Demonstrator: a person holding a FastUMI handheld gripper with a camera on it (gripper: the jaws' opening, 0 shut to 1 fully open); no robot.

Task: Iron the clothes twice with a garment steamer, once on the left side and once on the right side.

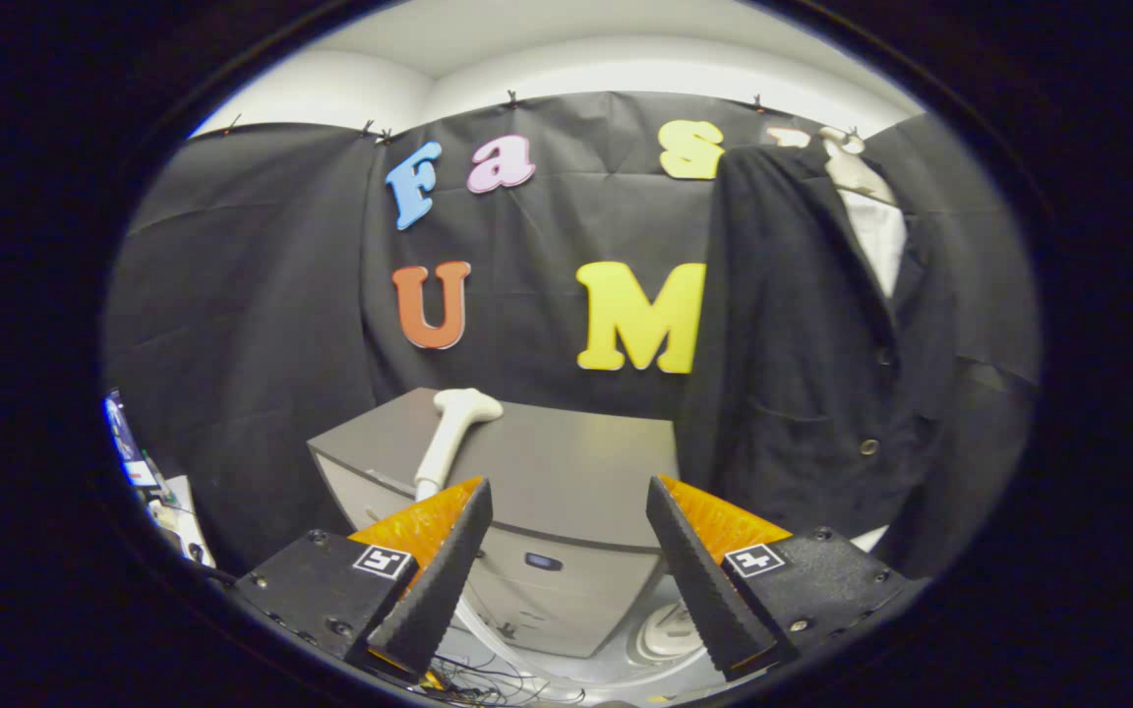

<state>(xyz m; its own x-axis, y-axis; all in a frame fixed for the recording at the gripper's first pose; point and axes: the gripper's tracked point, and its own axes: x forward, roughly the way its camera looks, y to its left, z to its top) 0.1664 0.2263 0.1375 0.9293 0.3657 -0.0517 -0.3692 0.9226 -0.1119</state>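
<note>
Steamer (452, 425) on cabinet (566, 462), beyond open claw (566, 511); jacket (812, 344) right.

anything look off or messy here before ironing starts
Nothing stands out. The steamer head lies on the grey cabinet, the dark jacket hangs straight beside it, and the open gripper holds nothing.

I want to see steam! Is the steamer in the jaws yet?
No. The steamer lies on the grey cabinet, beyond the open, empty gripper.
</note>
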